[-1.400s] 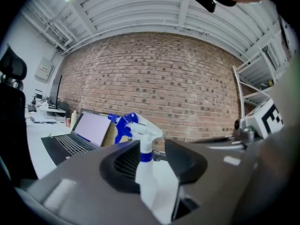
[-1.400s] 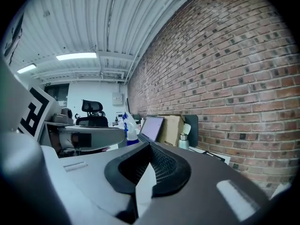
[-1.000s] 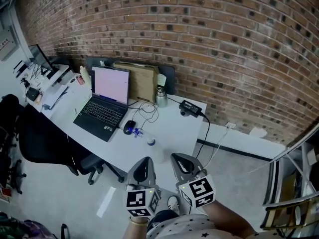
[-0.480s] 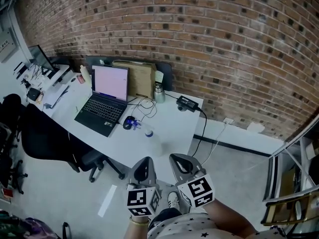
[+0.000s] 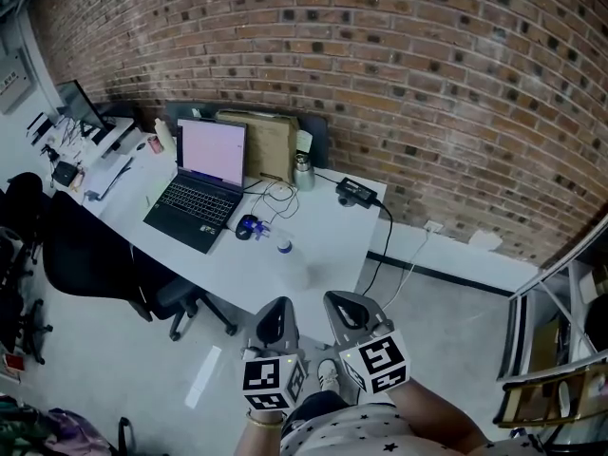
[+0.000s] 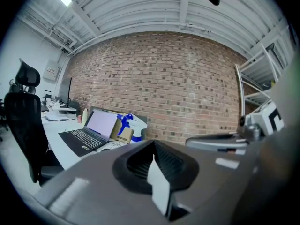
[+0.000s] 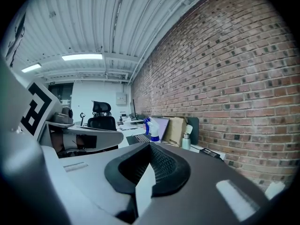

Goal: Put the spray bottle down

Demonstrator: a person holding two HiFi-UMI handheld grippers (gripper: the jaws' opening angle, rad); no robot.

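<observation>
A spray bottle with a white body and a blue head stands upright on the white desk, near the laptop. It also shows in the left gripper view as the spray bottle and in the right gripper view as the spray bottle. My left gripper and right gripper hang side by side over the floor, well short of the desk's near edge. Both are shut and empty. The left gripper and right gripper point roughly level toward the desk.
An open laptop, a black mouse, a steel flask, a cardboard box and a power adapter with its cable sit on the desk. A black office chair stands to the left. A brick wall is behind.
The desk and bottle have slid a little up and away in the head view as I draw back with both grippers. The bottle stays standing on the desk.
</observation>
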